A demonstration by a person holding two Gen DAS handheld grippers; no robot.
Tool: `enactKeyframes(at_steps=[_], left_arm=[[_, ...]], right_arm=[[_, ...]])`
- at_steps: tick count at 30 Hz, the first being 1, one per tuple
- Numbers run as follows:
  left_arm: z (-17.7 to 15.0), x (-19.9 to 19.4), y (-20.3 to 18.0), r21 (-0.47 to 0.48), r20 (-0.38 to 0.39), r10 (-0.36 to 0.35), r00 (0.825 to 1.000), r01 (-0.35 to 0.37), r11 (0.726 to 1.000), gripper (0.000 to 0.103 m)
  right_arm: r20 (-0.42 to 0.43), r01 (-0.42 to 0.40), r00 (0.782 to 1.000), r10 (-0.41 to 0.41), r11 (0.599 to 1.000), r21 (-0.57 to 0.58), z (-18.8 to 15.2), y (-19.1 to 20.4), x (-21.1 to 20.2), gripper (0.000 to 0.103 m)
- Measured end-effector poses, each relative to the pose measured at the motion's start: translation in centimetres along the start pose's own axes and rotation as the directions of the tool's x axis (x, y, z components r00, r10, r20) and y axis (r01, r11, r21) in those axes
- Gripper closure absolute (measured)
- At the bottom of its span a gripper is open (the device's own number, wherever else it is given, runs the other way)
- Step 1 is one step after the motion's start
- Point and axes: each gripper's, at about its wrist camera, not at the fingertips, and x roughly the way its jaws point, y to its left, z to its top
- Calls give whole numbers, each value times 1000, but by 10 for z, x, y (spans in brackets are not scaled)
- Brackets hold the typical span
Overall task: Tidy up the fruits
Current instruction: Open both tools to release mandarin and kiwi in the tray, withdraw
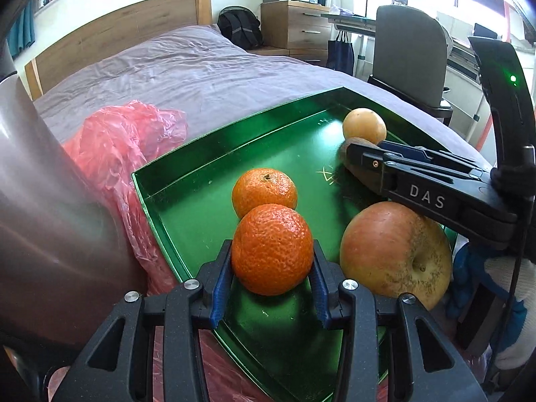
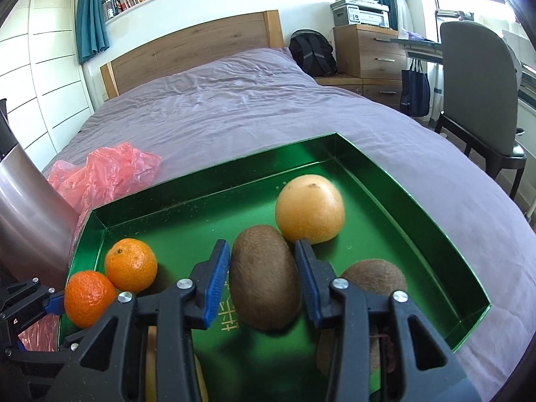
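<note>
Bed (image 2: 234, 107): purple cover, fills mid-frame. Green tray (image 2: 418, 207): raised rim all round, open floor at its upper left. Fruit in tray, right view: one yellow fruit (image 2: 310, 207), two kiwis, two mandarins. Left gripper (image 1: 273, 268) clamps the nearer mandarin (image 1: 272, 249), lower centre; right gripper (image 2: 264, 279) clamps a kiwi (image 2: 264, 276), centre.
</note>
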Motion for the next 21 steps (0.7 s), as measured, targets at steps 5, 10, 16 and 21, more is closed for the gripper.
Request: enactKeyframes(at_steps=[5, 10, 16, 21], left_arm=[[-3, -1, -4, 26, 15, 15, 1000, -15, 1000, 66], [-4, 0, -5, 31, 26, 20, 999, -20, 999, 66], [-5, 0, -5, 30, 35, 22, 999, -23, 999, 65], [-5, -1, -5, 26, 38, 27, 999, -28, 999, 64]], right_arm=[[-4, -3, 1000, 3, 1000, 2, -2, 0, -2, 67], [0, 6, 1000, -6, 1000, 1, -2, 2, -1, 67], [10, 8, 1000, -8, 1000, 7, -4, 2, -2, 67], [16, 5, 1000, -6, 1000, 16, -5, 0, -4, 66]])
